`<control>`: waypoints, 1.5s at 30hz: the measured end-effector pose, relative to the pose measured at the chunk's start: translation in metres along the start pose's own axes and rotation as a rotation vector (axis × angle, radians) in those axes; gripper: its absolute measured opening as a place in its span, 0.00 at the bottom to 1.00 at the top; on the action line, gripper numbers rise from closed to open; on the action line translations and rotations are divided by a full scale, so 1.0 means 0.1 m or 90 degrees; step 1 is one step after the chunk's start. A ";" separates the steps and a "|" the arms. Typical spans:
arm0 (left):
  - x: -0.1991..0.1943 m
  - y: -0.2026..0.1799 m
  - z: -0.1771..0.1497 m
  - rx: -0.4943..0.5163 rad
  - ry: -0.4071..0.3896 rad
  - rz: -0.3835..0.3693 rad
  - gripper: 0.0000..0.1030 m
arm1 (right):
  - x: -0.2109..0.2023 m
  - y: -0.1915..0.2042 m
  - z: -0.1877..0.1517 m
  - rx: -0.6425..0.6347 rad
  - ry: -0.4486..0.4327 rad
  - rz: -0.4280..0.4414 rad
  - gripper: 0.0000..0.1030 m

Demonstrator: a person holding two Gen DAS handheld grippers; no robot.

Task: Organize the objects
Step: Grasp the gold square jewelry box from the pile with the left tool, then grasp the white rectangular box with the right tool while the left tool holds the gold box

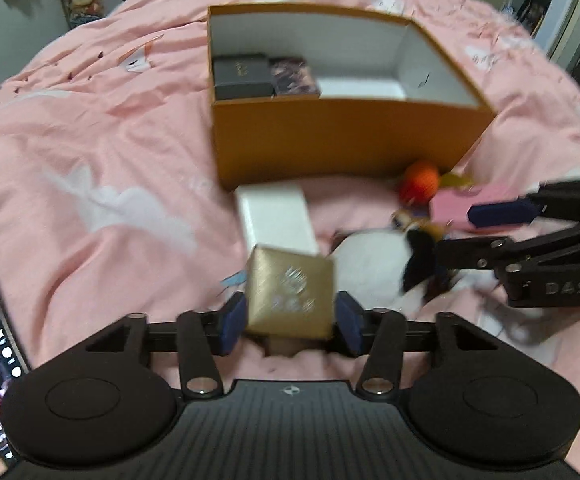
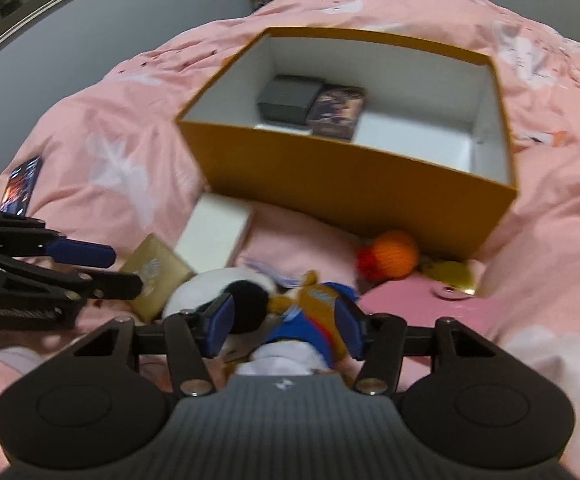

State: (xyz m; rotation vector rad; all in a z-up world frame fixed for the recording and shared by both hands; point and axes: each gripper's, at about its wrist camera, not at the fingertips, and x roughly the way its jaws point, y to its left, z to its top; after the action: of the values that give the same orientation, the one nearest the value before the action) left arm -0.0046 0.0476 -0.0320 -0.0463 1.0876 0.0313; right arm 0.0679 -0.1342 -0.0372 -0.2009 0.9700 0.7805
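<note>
left gripper (image 1: 290,322): pinching gold box (image 1: 291,296) above pink bedding (image 1: 90,140)
right gripper (image 2: 286,328): pads against plush toy (image 2: 305,320); firm grip unclear
orange box (image 1: 341,144): open, holds black box (image 1: 242,76), patterned box (image 1: 293,76)
white box (image 1: 276,218): just before orange box

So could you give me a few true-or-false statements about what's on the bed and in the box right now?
1. The left gripper has its jaws closed on a gold box. True.
2. The orange box is empty. False: a black box and a dark patterned box lie inside.
3. An orange ball lies on the bed outside the orange box. True.
4. The bedding is blue. False: it is pink.
</note>
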 end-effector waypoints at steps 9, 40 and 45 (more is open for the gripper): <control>0.17 -0.14 -0.05 0.093 -0.004 0.025 0.78 | 0.10 0.08 -0.02 -0.026 0.027 0.016 0.61; -0.05 0.34 0.16 -0.069 -0.095 0.008 0.65 | 0.51 -0.02 0.54 0.066 0.077 0.100 0.61; 0.00 0.43 0.20 -0.086 -0.096 0.023 0.65 | 1.00 0.07 0.70 0.105 0.134 0.111 0.61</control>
State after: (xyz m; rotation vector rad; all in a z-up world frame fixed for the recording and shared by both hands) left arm 0.0108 0.0920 -0.0235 -0.1444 0.9344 0.1391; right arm 0.1416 -0.0449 -0.0757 -0.0564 1.2583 0.8447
